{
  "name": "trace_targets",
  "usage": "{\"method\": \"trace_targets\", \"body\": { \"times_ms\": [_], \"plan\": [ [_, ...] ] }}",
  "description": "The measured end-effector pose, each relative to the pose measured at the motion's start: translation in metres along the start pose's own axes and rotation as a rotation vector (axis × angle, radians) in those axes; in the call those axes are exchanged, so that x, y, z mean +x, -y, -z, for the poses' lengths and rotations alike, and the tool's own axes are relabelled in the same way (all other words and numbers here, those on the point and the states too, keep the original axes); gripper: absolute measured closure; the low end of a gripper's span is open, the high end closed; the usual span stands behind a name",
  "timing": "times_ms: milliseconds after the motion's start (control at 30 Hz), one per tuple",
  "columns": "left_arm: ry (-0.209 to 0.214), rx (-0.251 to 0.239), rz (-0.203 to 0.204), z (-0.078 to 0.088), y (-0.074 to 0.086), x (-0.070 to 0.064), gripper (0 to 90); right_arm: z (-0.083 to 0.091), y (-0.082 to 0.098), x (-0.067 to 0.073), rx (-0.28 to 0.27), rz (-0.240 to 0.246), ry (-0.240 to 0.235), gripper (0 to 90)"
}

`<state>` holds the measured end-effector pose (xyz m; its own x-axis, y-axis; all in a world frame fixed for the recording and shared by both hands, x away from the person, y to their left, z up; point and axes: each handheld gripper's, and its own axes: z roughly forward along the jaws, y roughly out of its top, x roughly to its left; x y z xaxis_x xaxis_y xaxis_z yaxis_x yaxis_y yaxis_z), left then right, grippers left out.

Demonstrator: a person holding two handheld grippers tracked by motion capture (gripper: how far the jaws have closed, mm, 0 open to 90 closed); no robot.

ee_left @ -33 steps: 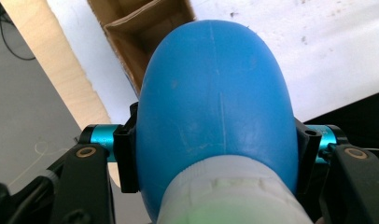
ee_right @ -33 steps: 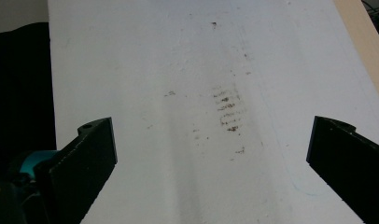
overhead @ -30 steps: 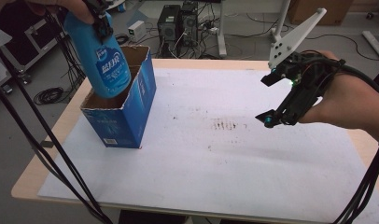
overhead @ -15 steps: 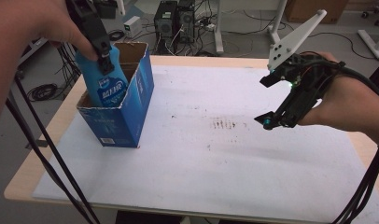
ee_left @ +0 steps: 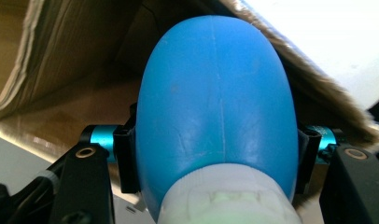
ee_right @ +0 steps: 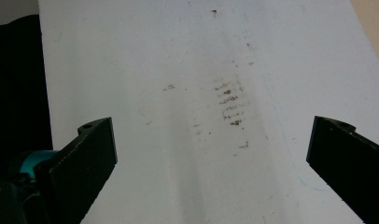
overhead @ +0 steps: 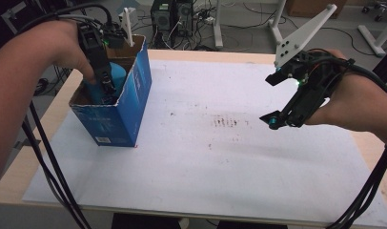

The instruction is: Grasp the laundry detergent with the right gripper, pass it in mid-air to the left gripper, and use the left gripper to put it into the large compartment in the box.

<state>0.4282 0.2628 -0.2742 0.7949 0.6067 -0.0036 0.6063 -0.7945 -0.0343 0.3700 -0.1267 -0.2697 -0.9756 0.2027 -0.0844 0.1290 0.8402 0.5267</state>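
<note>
A blue plastic bottle [overhead: 117, 75] with a white cap end stands low inside an open blue cardboard box [overhead: 120, 117] at the table's left. My left gripper [overhead: 104, 88] reaches down into the box and is shut on that bottle. In the left gripper view the bottle's rounded blue body [ee_left: 215, 102] sits squeezed between both black jaws, with the box's brown inner walls [ee_left: 61, 51] around it. My right gripper [overhead: 272, 100] hovers above the table's right side, open and holding nothing. Its own view has the wide-apart jaws [ee_right: 211, 158] over bare white sheet.
A white sheet [overhead: 206, 162] covers most of the wooden table [overhead: 44, 129], with dark smudges [overhead: 227, 122] near its middle. Cables hang from both grippers off the table's front corners. Computer towers [overhead: 170, 16] and stand legs sit on the floor beyond the far edge.
My left gripper has come down with the blue bottle, from above the box's rim to deep inside the box. The right gripper has stayed where it was.
</note>
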Motion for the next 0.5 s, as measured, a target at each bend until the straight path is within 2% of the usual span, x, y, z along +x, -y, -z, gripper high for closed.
{"method": "trace_targets", "body": {
  "times_ms": [233, 267, 500],
  "plan": [
    [0.045, 0.001, 0.003, -0.02, 0.003, 0.007, 37.7, -0.003, 0.003, -0.001, 0.005, -0.001, -0.005, 0.7],
    [0.049, -0.021, 0.004, -0.019, 0.003, 0.009, 37.7, -0.003, 0.003, 0.0, 0.007, -0.008, -0.005, 0.7],
    [0.061, -0.014, 0.007, -0.02, 0.004, 0.01, 37.4, -0.004, 0.005, -0.001, 0.005, -0.01, -0.007, 0.7]
  ]
}}
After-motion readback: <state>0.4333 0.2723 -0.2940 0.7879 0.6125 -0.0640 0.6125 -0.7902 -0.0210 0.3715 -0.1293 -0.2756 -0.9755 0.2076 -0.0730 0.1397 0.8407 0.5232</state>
